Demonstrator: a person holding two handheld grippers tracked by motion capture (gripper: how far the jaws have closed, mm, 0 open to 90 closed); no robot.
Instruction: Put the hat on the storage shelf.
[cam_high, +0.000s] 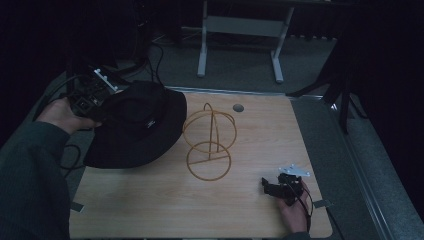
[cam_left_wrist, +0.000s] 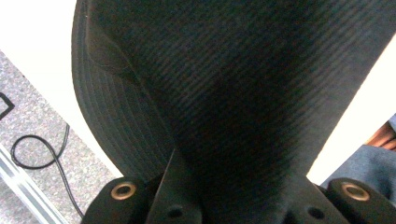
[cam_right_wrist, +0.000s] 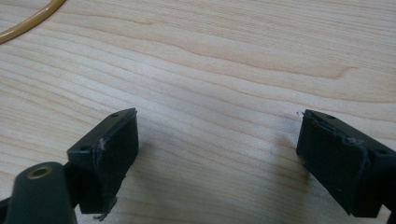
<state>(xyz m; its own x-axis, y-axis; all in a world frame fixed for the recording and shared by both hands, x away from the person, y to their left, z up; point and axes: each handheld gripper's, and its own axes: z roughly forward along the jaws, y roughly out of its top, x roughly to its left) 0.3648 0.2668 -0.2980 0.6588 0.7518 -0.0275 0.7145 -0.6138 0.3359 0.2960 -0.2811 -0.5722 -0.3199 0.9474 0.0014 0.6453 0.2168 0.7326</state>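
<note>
A black bucket hat (cam_high: 137, 125) lies over the left part of the wooden table (cam_high: 250, 150), its left brim raised off the edge. My left gripper (cam_high: 95, 107) is shut on that brim at the hat's left side. In the left gripper view the ribbed black cloth of the hat (cam_left_wrist: 224, 93) runs down between the jaws of the left gripper (cam_left_wrist: 238, 205). A yellow wire hat stand (cam_high: 209, 145) stands upright just right of the hat. My right gripper (cam_high: 272, 189) rests at the table's near right, open, with bare wood between the jaws of the gripper (cam_right_wrist: 217, 158).
A grey grommet hole (cam_high: 238, 107) sits near the table's far edge. A metal desk frame (cam_high: 240, 30) stands on the floor behind. A black cable (cam_left_wrist: 42, 154) loops on the grey floor left of the table. A curve of the yellow wire stand (cam_right_wrist: 28, 21) shows beyond my right gripper.
</note>
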